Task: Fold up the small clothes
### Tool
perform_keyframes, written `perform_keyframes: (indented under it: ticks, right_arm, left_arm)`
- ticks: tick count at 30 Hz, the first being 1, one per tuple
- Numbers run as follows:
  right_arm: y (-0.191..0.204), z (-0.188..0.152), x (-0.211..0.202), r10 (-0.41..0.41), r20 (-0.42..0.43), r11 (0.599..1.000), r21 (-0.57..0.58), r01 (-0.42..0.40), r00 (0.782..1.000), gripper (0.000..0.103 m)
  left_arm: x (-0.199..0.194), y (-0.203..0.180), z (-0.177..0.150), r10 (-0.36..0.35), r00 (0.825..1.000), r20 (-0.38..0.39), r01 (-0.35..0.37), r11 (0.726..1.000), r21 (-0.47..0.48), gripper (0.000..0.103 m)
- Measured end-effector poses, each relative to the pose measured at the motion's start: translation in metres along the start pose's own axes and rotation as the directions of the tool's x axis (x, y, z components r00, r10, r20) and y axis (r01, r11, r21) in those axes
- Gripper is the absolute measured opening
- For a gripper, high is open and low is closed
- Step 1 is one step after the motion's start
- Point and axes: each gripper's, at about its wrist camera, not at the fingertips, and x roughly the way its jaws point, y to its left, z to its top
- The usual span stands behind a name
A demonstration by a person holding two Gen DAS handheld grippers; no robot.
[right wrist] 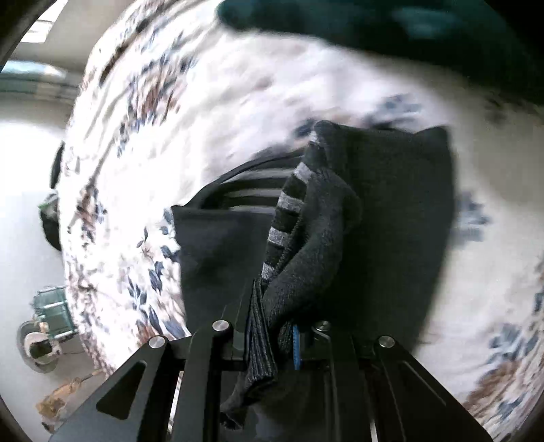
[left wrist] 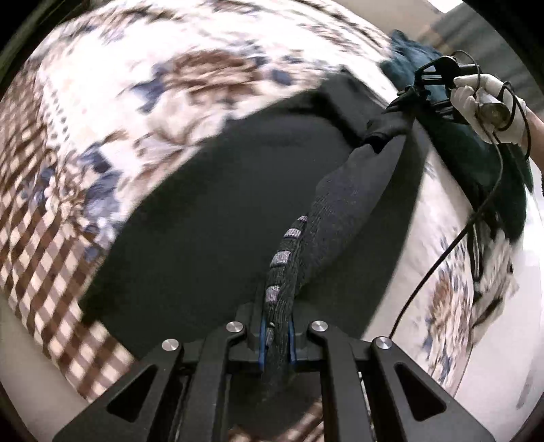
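A black sock with grey stripes [left wrist: 326, 210] hangs stretched between both grippers above a flat black garment [left wrist: 210, 204] on the floral bedspread. My left gripper [left wrist: 277, 343] is shut on the sock's striped end. My right gripper [left wrist: 399, 98], held by a white-gloved hand, is shut on the other end. In the right wrist view my right gripper [right wrist: 277, 343] pinches the sock [right wrist: 306, 231], which bunches over the black garment [right wrist: 401, 210].
The bedspread [left wrist: 163, 85] is white with blue and brown flowers and a brown check border. A dark teal garment [left wrist: 489, 159] lies at the right; it also shows in the right wrist view [right wrist: 374, 23]. The floor with a small wheeled object [right wrist: 47, 326] lies beyond the bed's left edge.
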Motion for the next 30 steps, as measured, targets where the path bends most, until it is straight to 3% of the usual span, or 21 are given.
perform_keyframes:
  ticks: [3, 6, 7, 10, 12, 14, 16, 18, 20, 21, 23, 24, 27, 30]
  right_arm:
    - [0.038, 0.005, 0.038, -0.041, -0.051, 0.998, 0.038, 0.043, 0.998, 0.018]
    - [0.06, 0.005, 0.052, -0.006, -0.072, 0.996, 0.092, 0.013, 0.997, 0.032]
    - [0.069, 0.004, 0.053, 0.032, -0.073, 0.996, 0.089, -0.026, 0.997, 0.04]
    - [0.086, -0.002, 0.043, 0.158, -0.103, 0.987, 0.048, -0.154, 0.982, 0.042]
    - [0.088, -0.013, 0.029, 0.216, -0.119, 0.976, 0.013, -0.216, 0.969, 0.042]
    - [0.085, -0.034, 0.01, 0.226, -0.116, 0.971, -0.052, -0.233, 0.967, 0.051]
    - [0.075, -0.071, -0.009, 0.159, -0.092, 0.975, -0.141, -0.171, 0.983, 0.06]
    - [0.064, -0.105, -0.015, 0.11, -0.09, 0.971, -0.202, -0.126, 0.99, 0.06]
    - [0.034, -0.149, -0.016, 0.062, -0.107, 0.971, -0.224, -0.085, 0.992, 0.06]
    - [0.017, -0.171, -0.013, 0.039, -0.115, 0.973, -0.22, -0.063, 0.993, 0.06]
    - [-0.019, -0.204, -0.005, 0.018, -0.132, 0.98, -0.197, -0.044, 0.991, 0.06]
    - [-0.037, -0.221, 0.002, 0.02, -0.154, 0.985, -0.165, -0.046, 0.988, 0.06]
    - [-0.078, -0.245, 0.017, 0.089, -0.199, 0.993, -0.06, -0.102, 0.976, 0.06]
    - [-0.087, -0.237, 0.019, 0.139, -0.181, 0.989, -0.031, -0.147, 0.974, 0.06]
  left_arm:
    - [0.012, 0.037, 0.016, -0.003, 1.0, -0.028, 0.001, 0.999, -0.051, 0.007]
    - [0.019, 0.076, 0.027, -0.018, 0.997, -0.075, 0.009, 0.992, -0.13, 0.012]
    - [0.019, 0.088, 0.029, -0.019, 0.996, -0.091, 0.004, 0.987, -0.16, 0.012]
    - [0.012, 0.121, 0.029, -0.089, 0.988, -0.128, 0.058, 0.971, -0.233, 0.014]
    - [0.001, 0.131, 0.028, -0.114, 0.985, -0.129, 0.08, 0.966, -0.247, 0.025]
    - [-0.01, 0.132, 0.029, -0.127, 0.984, -0.128, 0.094, 0.967, -0.239, 0.038]
    - [-0.023, 0.129, 0.032, -0.163, 0.981, -0.109, 0.137, 0.969, -0.208, 0.051]
    - [-0.026, 0.118, 0.034, -0.158, 0.98, -0.118, 0.141, 0.98, -0.141, 0.056]
    - [-0.015, 0.101, 0.036, -0.1, 0.982, -0.16, 0.096, 0.995, -0.031, 0.056]
    - [-0.01, 0.097, 0.035, -0.082, 0.982, -0.171, 0.084, 0.996, 0.002, 0.055]
    - [0.001, 0.093, 0.033, -0.03, 0.988, -0.154, 0.04, 0.997, 0.063, 0.01]
    - [0.004, 0.093, 0.03, -0.008, 0.988, -0.154, 0.019, 0.997, 0.073, 0.004]
    - [-0.006, 0.1, 0.023, 0.015, 0.994, -0.112, -0.01, 0.999, 0.048, 0.004]
    - [-0.01, 0.107, 0.018, 0.044, 0.992, -0.121, -0.038, 0.998, 0.049, 0.003]
